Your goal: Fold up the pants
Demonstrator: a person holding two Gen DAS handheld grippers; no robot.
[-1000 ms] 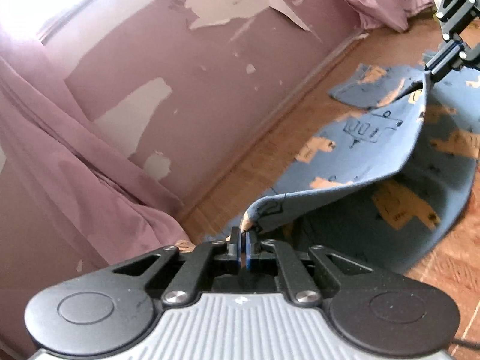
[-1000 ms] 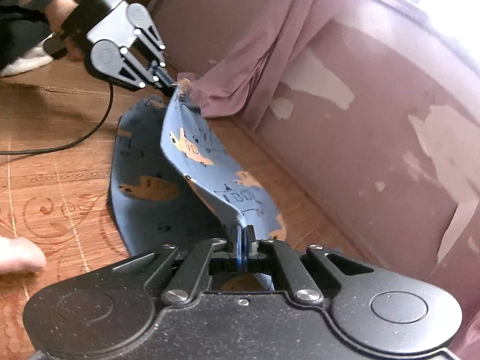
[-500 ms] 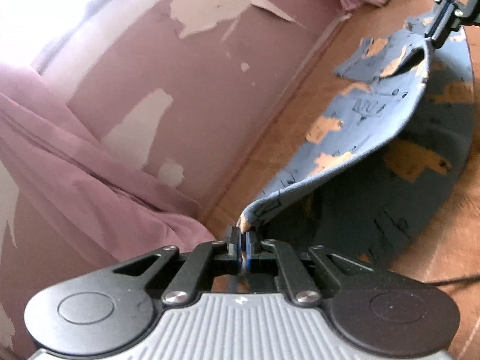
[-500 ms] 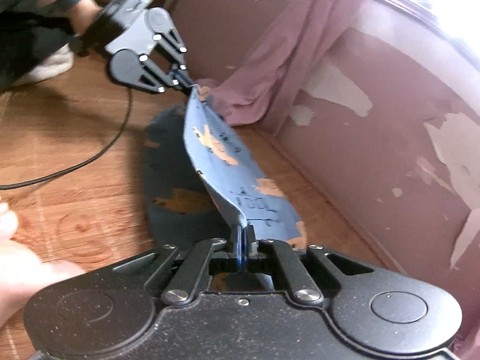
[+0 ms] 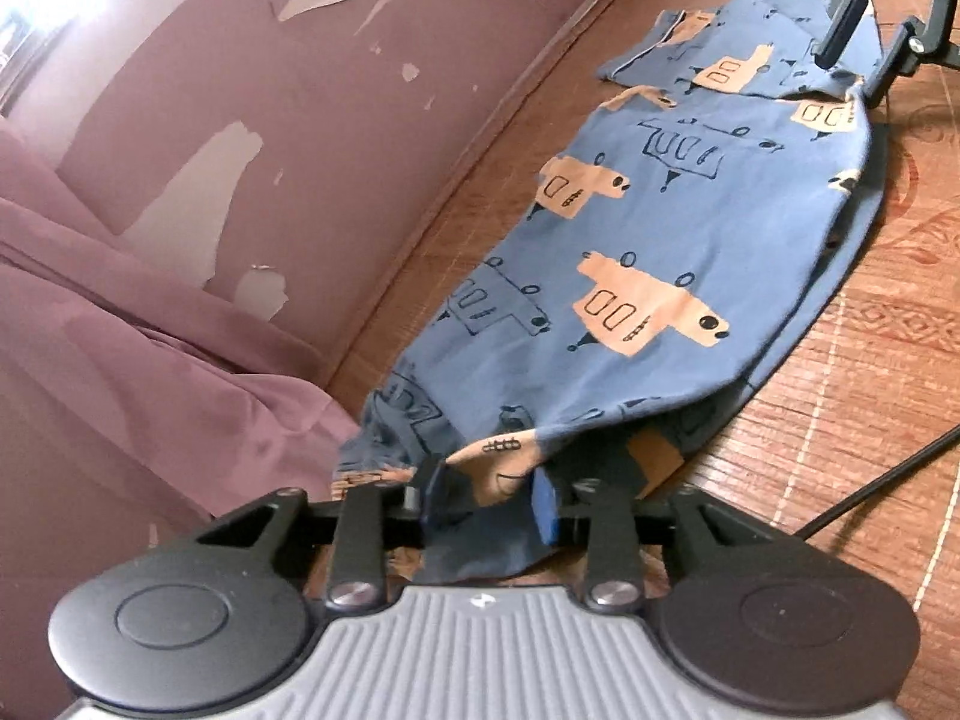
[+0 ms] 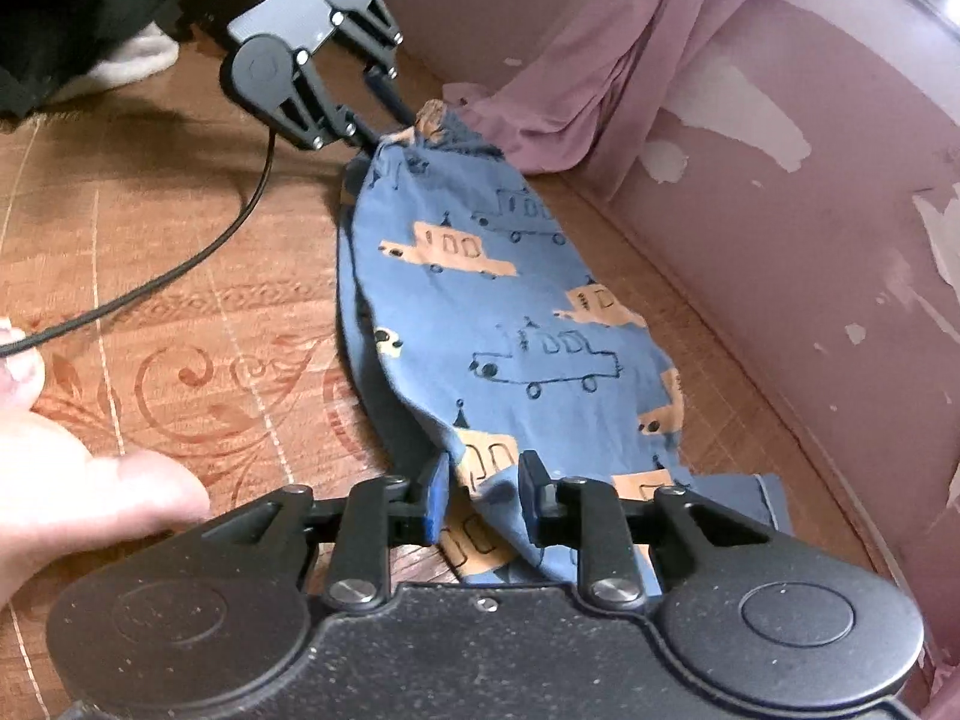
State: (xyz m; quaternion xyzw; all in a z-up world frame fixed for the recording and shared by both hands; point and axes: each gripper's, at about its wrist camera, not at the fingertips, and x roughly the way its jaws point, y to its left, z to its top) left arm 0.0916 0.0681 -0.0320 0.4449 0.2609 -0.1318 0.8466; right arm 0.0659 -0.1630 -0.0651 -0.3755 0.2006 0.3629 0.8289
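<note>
Blue pants printed with tan and outlined vehicles lie along the wooden floor beside the wall, one leg folded over the other. My left gripper stands open, with the pants' near end lying loose between its fingers. In the right wrist view the same pants stretch away from my right gripper, which is open with cloth slack between its blue pads. The left gripper shows far off at the pants' other end, and the right gripper shows at the top right of the left view.
A pink wall with peeling paint runs along the pants. Pink curtain cloth pools on the floor by the left end. A black cable crosses the patterned floor. A bare foot sits at the lower left, and a person's dark clothing at the upper left.
Both grippers lowered the lifted pant leg onto the lower one, then opened and let go. The cloth now lies flat instead of hanging between them.
</note>
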